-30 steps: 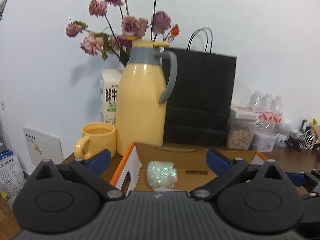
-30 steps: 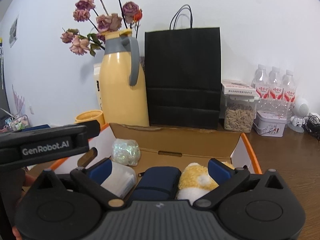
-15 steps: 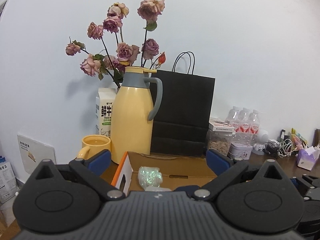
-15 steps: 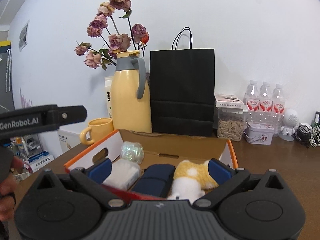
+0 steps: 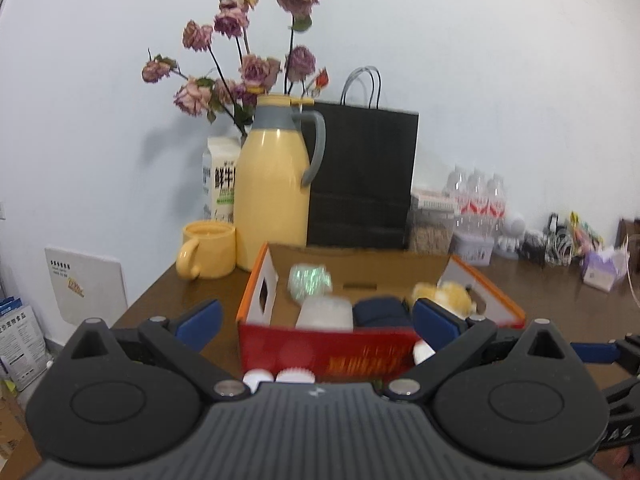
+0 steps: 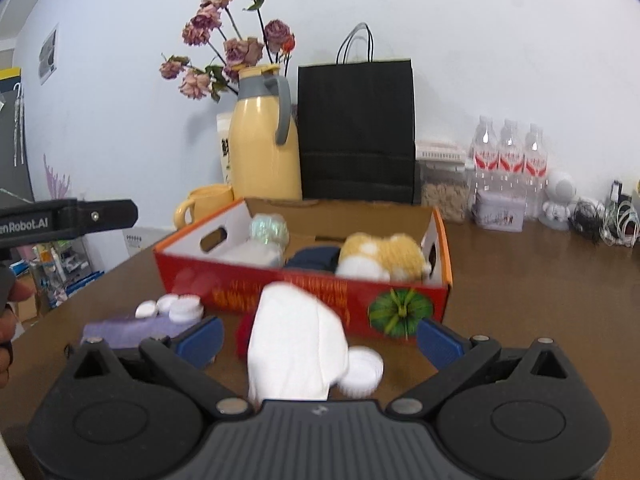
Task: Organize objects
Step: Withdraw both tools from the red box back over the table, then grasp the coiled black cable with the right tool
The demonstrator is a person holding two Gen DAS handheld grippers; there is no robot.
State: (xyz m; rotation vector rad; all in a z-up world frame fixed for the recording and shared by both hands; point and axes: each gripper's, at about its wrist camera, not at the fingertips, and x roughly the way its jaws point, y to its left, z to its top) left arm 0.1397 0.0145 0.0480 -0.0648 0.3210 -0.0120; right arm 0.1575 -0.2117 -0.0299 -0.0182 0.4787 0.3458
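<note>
A cardboard box (image 6: 224, 280) with a red front stands on the brown table. In it lie an iridescent ball (image 6: 269, 229), a white packet (image 6: 256, 254), a navy pouch (image 6: 314, 258) and a yellow plush toy (image 6: 384, 256). My right gripper (image 6: 320, 340) is open, low in front of the box. A white cloth item (image 6: 296, 344) lies between its fingers without touching them, a red tuft (image 6: 243, 332) beside it. A white round lid (image 6: 360, 370) is just right of the cloth. My left gripper (image 5: 318, 320) is open and empty, facing the box (image 5: 328, 356).
Small white caps (image 6: 172, 306) and a purple pack (image 6: 132, 330) lie left of the box front. Behind the box stand a yellow jug (image 5: 274, 184), a yellow mug (image 5: 208, 254), a black paper bag (image 5: 360, 176), a milk carton, water bottles (image 6: 508, 160) and cables. A hand (image 6: 8, 320) holds the left gripper.
Both grippers have pulled back and away from the box. Its red front and the cloth, lid and caps on the table before it have come into view.
</note>
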